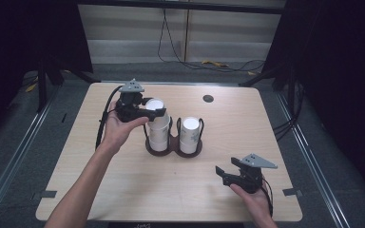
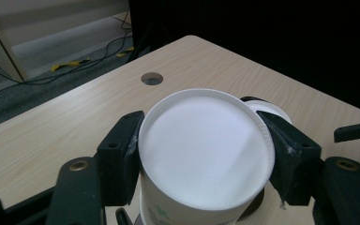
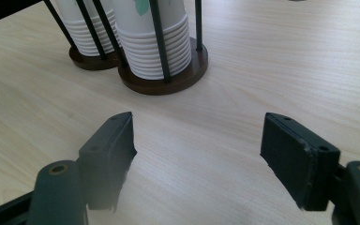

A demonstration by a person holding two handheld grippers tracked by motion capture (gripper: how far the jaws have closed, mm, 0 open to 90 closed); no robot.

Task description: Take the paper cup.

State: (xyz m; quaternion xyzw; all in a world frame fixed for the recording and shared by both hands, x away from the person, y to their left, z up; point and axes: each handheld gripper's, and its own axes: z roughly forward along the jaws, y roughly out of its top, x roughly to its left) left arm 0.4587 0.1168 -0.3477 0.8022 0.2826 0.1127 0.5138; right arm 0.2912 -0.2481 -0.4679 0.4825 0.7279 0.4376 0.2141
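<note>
A dark wooden cup holder [image 1: 173,151] with black rods stands mid-table and holds two stacks of upside-down white paper cups. My left gripper [image 1: 154,113] is at the top of the left stack [image 1: 158,137], shut on the topmost cup [image 2: 206,150], with a pad pressed on each side of it. The right stack [image 1: 190,135] peeks out behind that cup [image 2: 273,110]. My right gripper [image 1: 223,173] rests low near the table's front right, open and holding nothing [image 3: 197,140]. It faces the holder's base [image 3: 168,82] and the ribbed cup rims [image 3: 152,51].
The light wooden table [image 1: 123,190] has a round cable hole [image 1: 208,99] at the back, right of centre. Bare tabletop lies between the right gripper and the holder. Cables run across the floor beyond the table's far edge.
</note>
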